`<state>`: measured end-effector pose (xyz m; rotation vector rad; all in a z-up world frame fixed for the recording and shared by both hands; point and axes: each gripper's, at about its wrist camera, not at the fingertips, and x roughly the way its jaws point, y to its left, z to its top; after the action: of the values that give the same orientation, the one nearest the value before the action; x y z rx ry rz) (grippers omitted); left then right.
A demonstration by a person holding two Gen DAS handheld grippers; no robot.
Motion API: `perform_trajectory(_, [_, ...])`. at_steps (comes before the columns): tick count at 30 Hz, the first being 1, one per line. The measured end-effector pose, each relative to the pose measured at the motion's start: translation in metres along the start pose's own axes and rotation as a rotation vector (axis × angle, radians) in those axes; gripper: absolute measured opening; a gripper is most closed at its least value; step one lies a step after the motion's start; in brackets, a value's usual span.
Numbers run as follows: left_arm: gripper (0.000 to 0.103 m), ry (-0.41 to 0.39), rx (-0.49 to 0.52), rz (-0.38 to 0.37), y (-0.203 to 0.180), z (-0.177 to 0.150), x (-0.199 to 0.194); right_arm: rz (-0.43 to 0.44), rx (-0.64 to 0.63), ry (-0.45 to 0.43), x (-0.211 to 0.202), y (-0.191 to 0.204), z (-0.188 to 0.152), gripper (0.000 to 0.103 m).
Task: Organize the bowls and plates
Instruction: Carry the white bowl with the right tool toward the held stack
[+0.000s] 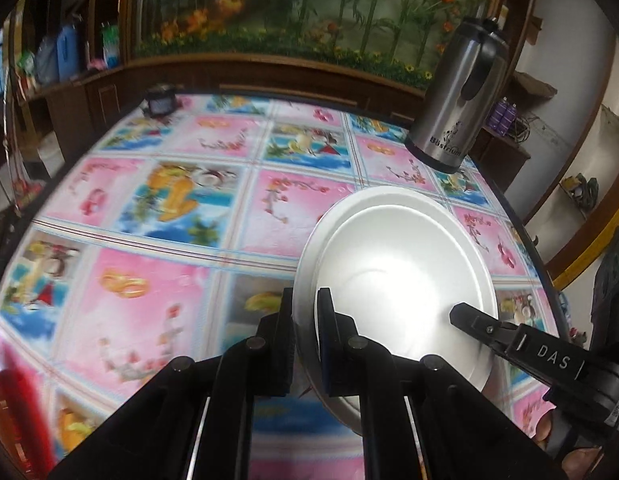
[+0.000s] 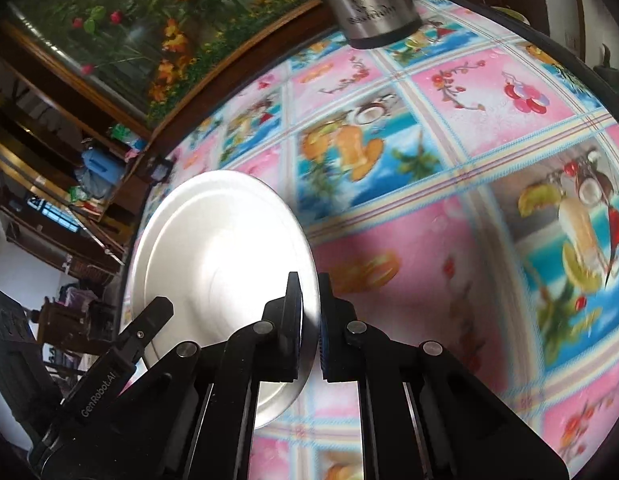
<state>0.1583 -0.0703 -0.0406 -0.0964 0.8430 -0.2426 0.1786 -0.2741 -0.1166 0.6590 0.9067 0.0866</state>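
plate: a white round plate (image 1: 401, 276) is held above the desk between the two claws, tilted, its hollow face toward both cameras
plate, left wrist view: its left rim sits between the left claw's fingers; the rest spreads ahead and to the right of that claw
plate, right wrist view: the plate (image 2: 217, 264) has its right rim between the right claw's fingers; the rest spreads ahead and to the left
left claw: the left claw (image 1: 305, 312) is clamped on the plate's rim, one finger behind the rim and one on the hollow face
right claw: the right claw (image 2: 309, 308) is clamped on the opposite rim, pads pressing from both sides
other claw in view: in the left wrist view the right claw (image 1: 469, 318) reaches the plate's lower right edge; in the right wrist view the left claw (image 2: 157, 308) meets its lower left edge
desk: a desk (image 1: 157, 240) under a glossy pink and blue cloth with fruit and flower squares lies below and ahead of both claws
flask: a steel vacuum flask (image 1: 457, 100) with a black handle stands upright on the desk, well ahead and right of the left claw, apart from the plate; in the right wrist view only its base (image 2: 373, 12) shows, far ahead
small dark object: a small dark object (image 1: 161, 100) stands at the far desk edge, ahead and left of the left claw; too blurred to name
backdrop: a framed flower and bamboo picture (image 1: 309, 12) rises beyond the desk
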Motion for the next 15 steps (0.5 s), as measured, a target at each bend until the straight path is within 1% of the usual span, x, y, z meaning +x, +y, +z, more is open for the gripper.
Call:
perform_trajectory(8, [0.008,-0.094,-0.007,0.055,0.037,-0.015,-0.063,0.075,-0.057,0.001,-0.016,0.047,-0.034,0.007])
perform_trajectory(15, [0.009,-0.158,-0.060,0.093,0.077,-0.029,-0.110,0.118,-0.143,-0.005,-0.030,0.101,-0.060,0.007])
